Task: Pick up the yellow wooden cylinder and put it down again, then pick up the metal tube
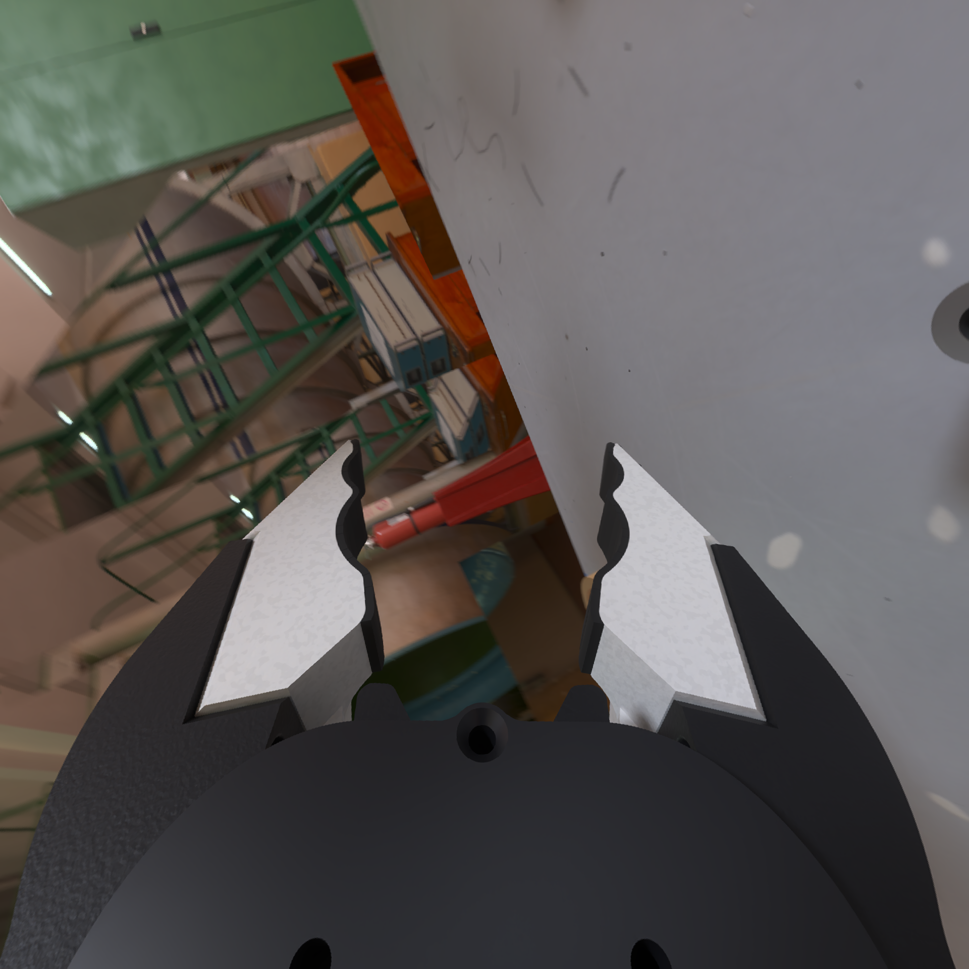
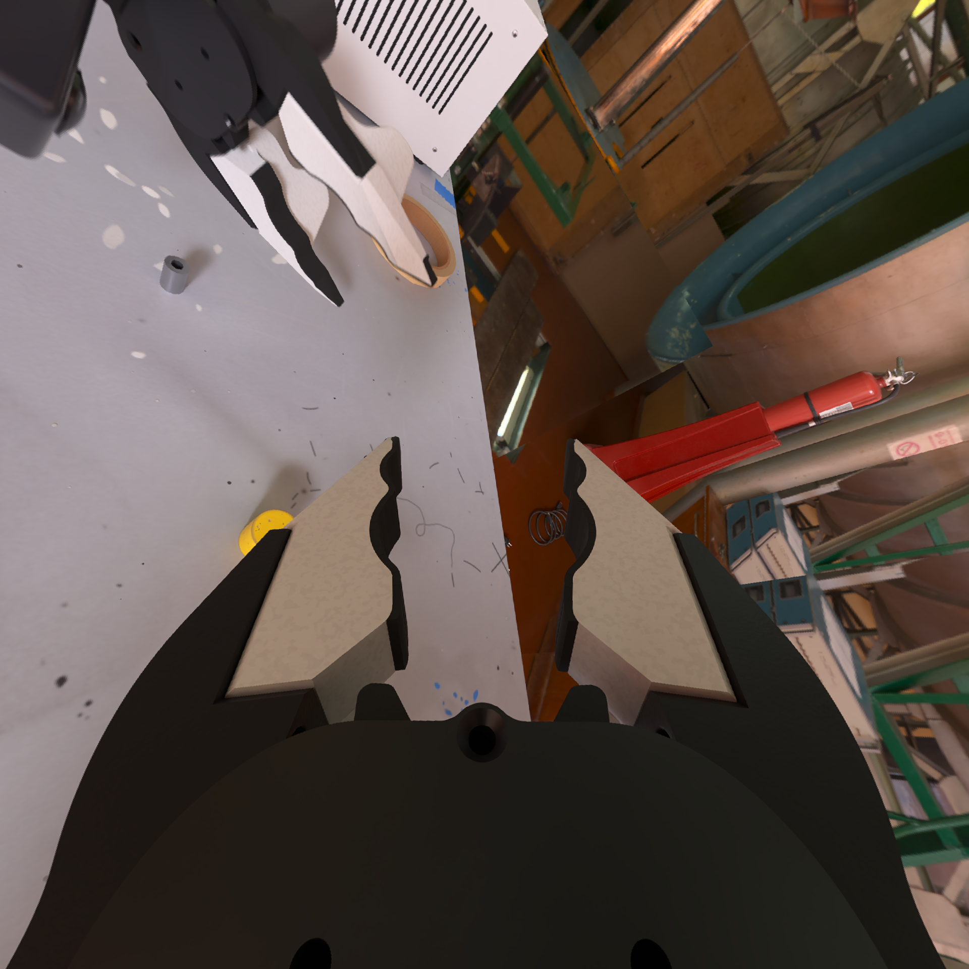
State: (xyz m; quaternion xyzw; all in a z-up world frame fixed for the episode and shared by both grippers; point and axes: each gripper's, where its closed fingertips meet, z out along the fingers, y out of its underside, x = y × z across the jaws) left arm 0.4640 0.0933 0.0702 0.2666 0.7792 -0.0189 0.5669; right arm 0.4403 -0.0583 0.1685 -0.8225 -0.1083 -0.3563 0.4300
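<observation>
The yellow wooden cylinder (image 2: 262, 527) stands on the grey table (image 2: 157, 419), just left of my right gripper's left finger, which hides part of it. The small grey metal tube (image 2: 174, 274) stands upright farther off on the table. My right gripper (image 2: 483, 445) is open and empty over the table's edge. My left gripper (image 2: 384, 289) shows at the top of the right wrist view, open and empty, above the table to the right of the tube. In the left wrist view my left gripper (image 1: 482, 456) is open, and a grey tube end (image 1: 951, 325) shows at the right border.
A roll of tan tape (image 2: 440, 236) lies by the table's edge behind the left gripper's fingers. A white vented box (image 2: 445, 63) stands beyond it. A black coil spring (image 2: 548, 524) shows just past the table edge. The table (image 1: 734, 367) has pen scratches.
</observation>
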